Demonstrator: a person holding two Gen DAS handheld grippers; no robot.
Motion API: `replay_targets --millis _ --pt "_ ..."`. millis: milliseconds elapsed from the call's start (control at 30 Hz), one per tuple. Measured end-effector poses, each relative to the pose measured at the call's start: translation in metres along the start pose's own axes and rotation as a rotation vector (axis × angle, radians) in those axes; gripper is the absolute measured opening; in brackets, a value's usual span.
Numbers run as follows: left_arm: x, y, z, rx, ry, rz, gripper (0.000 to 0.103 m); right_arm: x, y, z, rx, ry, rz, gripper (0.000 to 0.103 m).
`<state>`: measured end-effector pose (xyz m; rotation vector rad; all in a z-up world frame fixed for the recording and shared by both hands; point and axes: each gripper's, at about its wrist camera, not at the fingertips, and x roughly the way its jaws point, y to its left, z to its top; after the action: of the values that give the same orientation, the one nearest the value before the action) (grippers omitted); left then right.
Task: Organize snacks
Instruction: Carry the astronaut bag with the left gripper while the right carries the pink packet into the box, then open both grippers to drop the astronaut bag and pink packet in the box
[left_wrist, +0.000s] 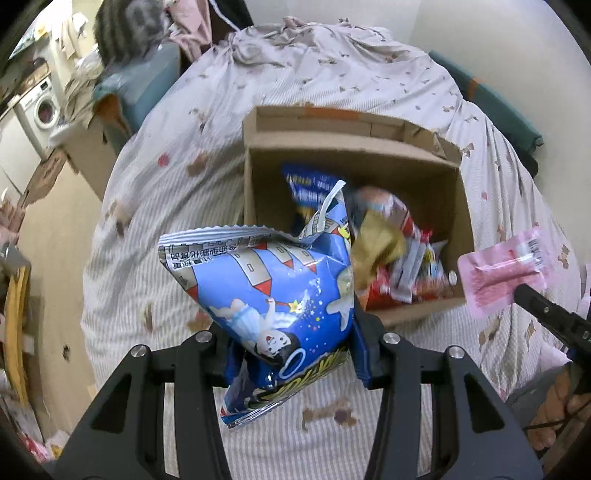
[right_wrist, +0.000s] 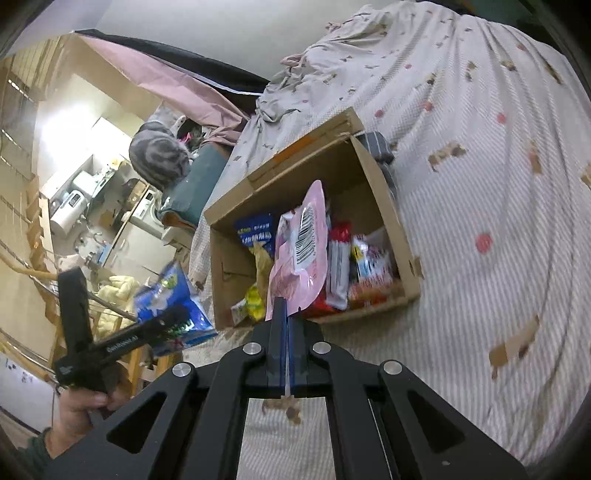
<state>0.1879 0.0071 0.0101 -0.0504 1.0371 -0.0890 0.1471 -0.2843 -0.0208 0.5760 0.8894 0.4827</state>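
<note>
My left gripper (left_wrist: 291, 354) is shut on a puffy blue snack bag (left_wrist: 269, 295) printed with a cartoon girl, held in the air just in front of an open cardboard box (left_wrist: 354, 147) on the bed. My right gripper (right_wrist: 286, 321) is shut on the bottom edge of a flat pink packet (right_wrist: 304, 243) with a barcode, lifted near the box's front wall. The same pink packet (left_wrist: 506, 273) shows at the right of the left wrist view, with the right gripper's fingers (left_wrist: 535, 299) on it. The box (right_wrist: 402, 236) holds several snack packs, blue, red and yellow.
The box sits on a bed with a striped, spotted sheet (left_wrist: 184, 206). A grey tabby cat (right_wrist: 159, 155) sits on a teal cushion beyond the bed's edge. A washing machine (left_wrist: 40, 110) and clutter stand at the far left. A person's hand (right_wrist: 77, 410) grips the left tool.
</note>
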Motion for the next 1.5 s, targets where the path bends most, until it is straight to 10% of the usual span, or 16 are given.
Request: replay_targets --millis 433,900,1500 --pt "0.049 0.002 0.028 0.026 -0.126 0.062 0.043 0.071 -0.02 0.026 -0.019 0.069 -0.001 0.0" --pt "0.065 -0.005 0.024 0.041 -0.094 0.009 0.043 0.113 -0.028 0.013 -0.024 0.205 -0.029 0.0" --pt "0.063 -0.003 0.023 0.029 -0.113 0.011 0.05 0.112 -0.012 0.012 -0.105 0.165 -0.091 0.006"
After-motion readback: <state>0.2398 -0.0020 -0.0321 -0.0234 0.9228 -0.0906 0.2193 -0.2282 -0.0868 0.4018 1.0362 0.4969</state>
